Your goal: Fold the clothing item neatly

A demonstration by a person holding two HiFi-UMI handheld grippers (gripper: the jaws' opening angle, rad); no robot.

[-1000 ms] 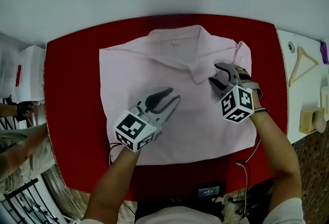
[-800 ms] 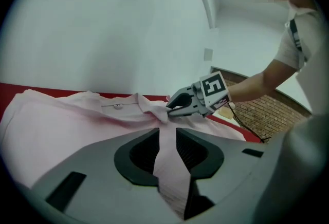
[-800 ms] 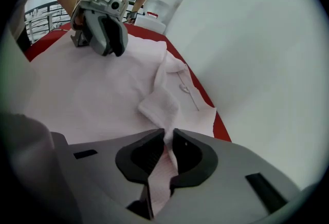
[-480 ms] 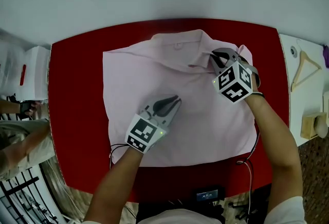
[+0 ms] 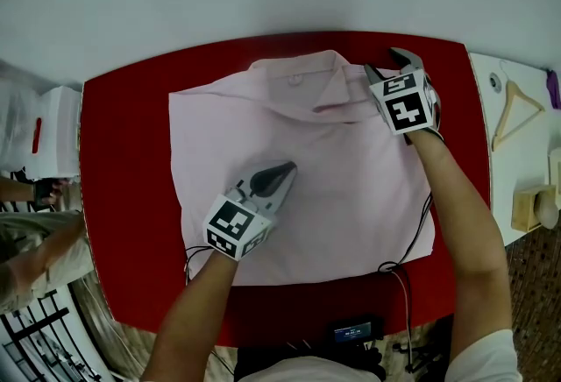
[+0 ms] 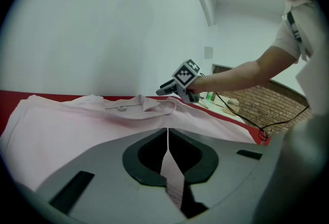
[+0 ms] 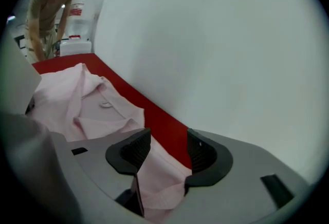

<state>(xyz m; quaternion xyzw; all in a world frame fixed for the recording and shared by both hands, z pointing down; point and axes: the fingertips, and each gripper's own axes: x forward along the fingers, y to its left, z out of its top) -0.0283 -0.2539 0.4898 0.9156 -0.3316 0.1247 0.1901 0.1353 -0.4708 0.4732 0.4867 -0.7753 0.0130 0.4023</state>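
A pink collared shirt (image 5: 333, 196) lies spread flat on the red table (image 5: 123, 161), collar (image 5: 337, 100) toward the far edge. My left gripper (image 5: 287, 168) is shut, its tips (image 6: 167, 130) resting on the middle of the shirt; I see no fold pinched in them. My right gripper (image 5: 386, 63) is at the shirt's far right shoulder near the table's back edge. Its jaws are opening, and a flap of shirt fabric (image 7: 159, 176) lies loose between them, with its pads (image 7: 134, 150) standing apart from it.
A wooden hanger (image 5: 515, 104) lies on a white side surface to the right. White containers (image 5: 39, 122) and a person (image 7: 54, 2) are off the table's left end. A black cable (image 5: 408, 258) trails over the shirt's near right corner. A pale wall stands behind the table.
The right gripper moved from the collar's right side up to the far right shoulder, and the collar now lies flatter. The left gripper's jaws closed and it stayed on the shirt's middle.
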